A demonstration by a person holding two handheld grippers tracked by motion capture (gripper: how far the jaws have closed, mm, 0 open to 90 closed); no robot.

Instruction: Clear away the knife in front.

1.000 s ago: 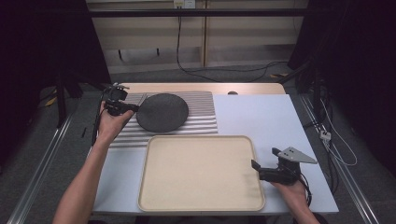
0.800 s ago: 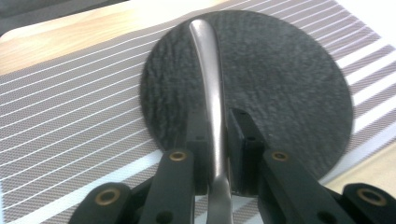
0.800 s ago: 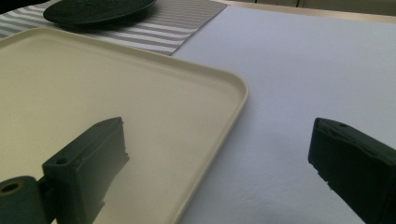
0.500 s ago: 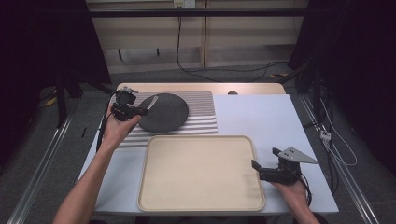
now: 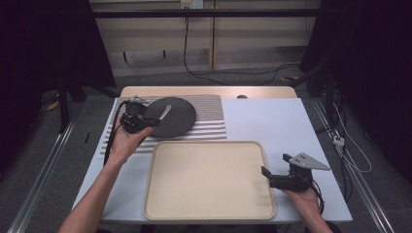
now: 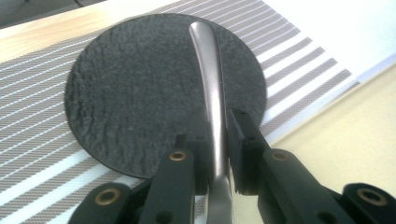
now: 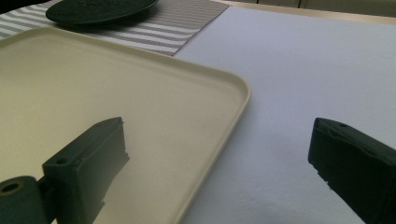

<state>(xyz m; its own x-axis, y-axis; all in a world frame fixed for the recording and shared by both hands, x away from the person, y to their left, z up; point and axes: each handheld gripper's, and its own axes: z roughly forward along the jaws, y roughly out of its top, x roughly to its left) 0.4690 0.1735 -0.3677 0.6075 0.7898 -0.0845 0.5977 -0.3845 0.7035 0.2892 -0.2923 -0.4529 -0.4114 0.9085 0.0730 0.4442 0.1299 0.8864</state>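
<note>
Left gripper (image 6: 218, 144) pinching a metal utensil handle (image 6: 211, 84) over the dark round plate (image 5: 172, 116), presumably for carrying; right gripper (image 7: 219, 168) resting spread beside the cream tray (image 5: 209, 213).

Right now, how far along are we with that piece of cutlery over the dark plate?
Done: the left gripper is shut on the metal utensil handle, which is held up above the dark round plate on the striped mat. In hand: carrying it. Left: setting it down, perhaps on the beige tray, which holds nothing yet. The right gripper waits open at the tray's right edge.
</note>
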